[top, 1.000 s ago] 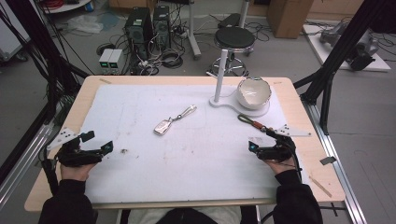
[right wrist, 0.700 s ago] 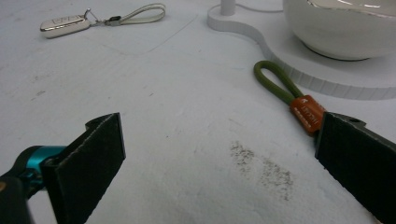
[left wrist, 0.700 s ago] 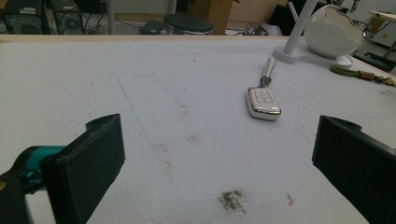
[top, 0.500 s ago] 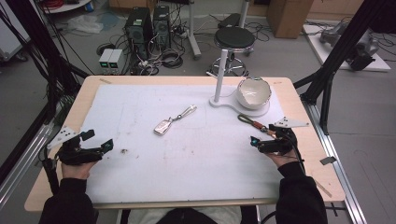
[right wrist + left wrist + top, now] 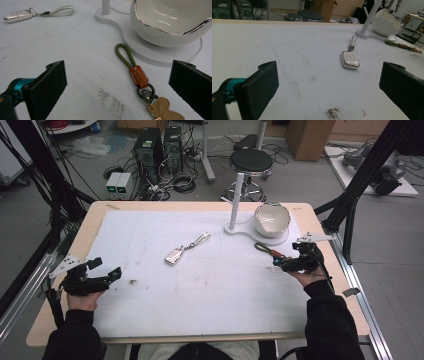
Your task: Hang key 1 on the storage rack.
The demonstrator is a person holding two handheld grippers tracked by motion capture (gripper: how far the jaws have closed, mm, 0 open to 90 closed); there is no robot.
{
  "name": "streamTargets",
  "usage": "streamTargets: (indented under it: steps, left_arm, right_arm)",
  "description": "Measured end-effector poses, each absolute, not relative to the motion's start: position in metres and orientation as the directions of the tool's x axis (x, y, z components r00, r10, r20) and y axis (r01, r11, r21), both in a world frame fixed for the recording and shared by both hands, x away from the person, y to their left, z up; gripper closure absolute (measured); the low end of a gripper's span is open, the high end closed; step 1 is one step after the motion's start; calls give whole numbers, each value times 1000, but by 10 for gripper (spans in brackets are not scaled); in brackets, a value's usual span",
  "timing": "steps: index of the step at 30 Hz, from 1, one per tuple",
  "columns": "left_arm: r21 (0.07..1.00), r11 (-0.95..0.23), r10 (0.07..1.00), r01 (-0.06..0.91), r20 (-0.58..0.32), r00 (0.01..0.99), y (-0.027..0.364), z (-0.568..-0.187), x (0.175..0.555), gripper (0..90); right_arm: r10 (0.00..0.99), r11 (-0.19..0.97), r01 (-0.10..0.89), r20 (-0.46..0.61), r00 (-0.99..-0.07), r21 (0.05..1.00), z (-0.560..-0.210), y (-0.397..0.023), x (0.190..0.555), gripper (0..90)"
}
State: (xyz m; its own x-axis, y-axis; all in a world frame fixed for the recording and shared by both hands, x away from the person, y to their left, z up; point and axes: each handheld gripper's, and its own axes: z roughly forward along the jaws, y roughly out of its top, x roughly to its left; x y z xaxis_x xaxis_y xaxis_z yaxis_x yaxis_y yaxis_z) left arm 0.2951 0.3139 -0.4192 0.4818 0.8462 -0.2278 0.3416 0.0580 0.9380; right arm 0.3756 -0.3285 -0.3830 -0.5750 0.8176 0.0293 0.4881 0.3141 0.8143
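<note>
A: Right gripper [image 5: 281, 264]?
B: Jaws spread wide, nothing between them. It sits low over the mat, just in front of the white bowl [image 5: 271, 219], on the person's side of it.

A: What's nearest to it?
B: Keyring with an olive loop [image 5: 136, 71]: orange leather tab, dark metal ring, tan fob. It lies flat between the jaws in the right gripper view, untouched. Loop end points at the bowl's white base plate [image 5: 160, 56], just short of its edge.

A: Left gripper [image 5: 116, 273]?
B: Also wide open, empty. Well apart from the bowl, at the far left edge of the mat, held low.

A: Anything else?
B: Silver car key fob [image 5: 175, 255] with a pale strap, mid-mat, left of the bowl and nearer the person. A white post [image 5: 235, 201] stands on the base plate beside the bowl.
</note>
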Motion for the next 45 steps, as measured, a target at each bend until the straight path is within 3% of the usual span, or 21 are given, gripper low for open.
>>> streamTargets:
  steps: [12,28,32,33,39,45]
  left_arm:
    - [935,30,837,353,-216,502,309,-420,295,29]
    - [933,23,833,360,-217,508,308,-420,297,29]
    - [932,21,834,362,-216,507,308,-421,297,29]
    - [932,21,834,363,-216,508,308,-421,297,29]
    - [930,17,831,367,-218,512,307,-421,297,29]
    - [929,16,830,369,-218,514,308,-421,298,29]
  right_arm:
    - [803,385,550,24,-595,741,-377,-326,410,7]
    - [801,467,639,14,-599,611,-408,-323,449,20]
    - [791,487,649,21,-612,585,-414,-324,454,106]
    - [770,508,643,32,-637,572,-416,-325,455,224]
    - [749,541,629,21,-662,558,-418,-324,456,357]
    - [748,553,635,15,-664,539,-422,-323,458,394]
